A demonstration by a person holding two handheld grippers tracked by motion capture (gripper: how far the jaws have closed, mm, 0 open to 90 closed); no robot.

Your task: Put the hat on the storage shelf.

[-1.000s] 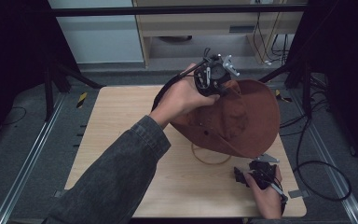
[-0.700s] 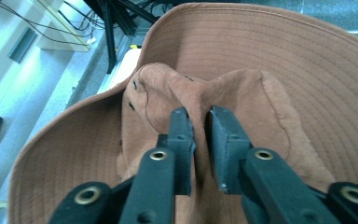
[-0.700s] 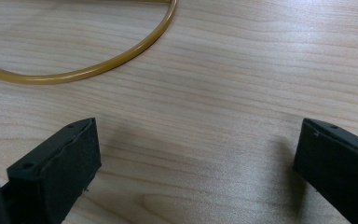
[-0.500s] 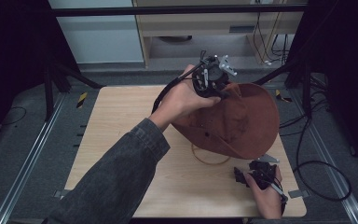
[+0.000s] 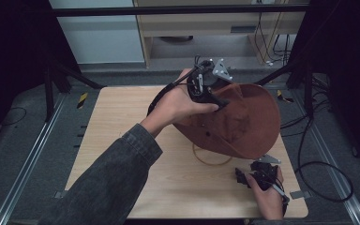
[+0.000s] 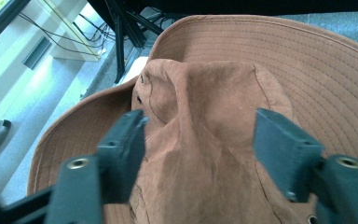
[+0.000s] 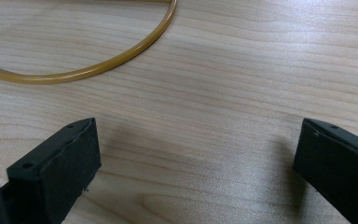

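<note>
No text, label, brand, number or sign can be read in any view; the hat, the table and the grippers bear no legible marking.

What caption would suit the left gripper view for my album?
Left claw, jaws just opened, straddling the crumpled crown of a brown brimmed hat.

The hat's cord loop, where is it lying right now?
In the high view the cord loop lies flat on the table, just under the near edge of the brown hat, ahead and left of the right gripper.
</note>
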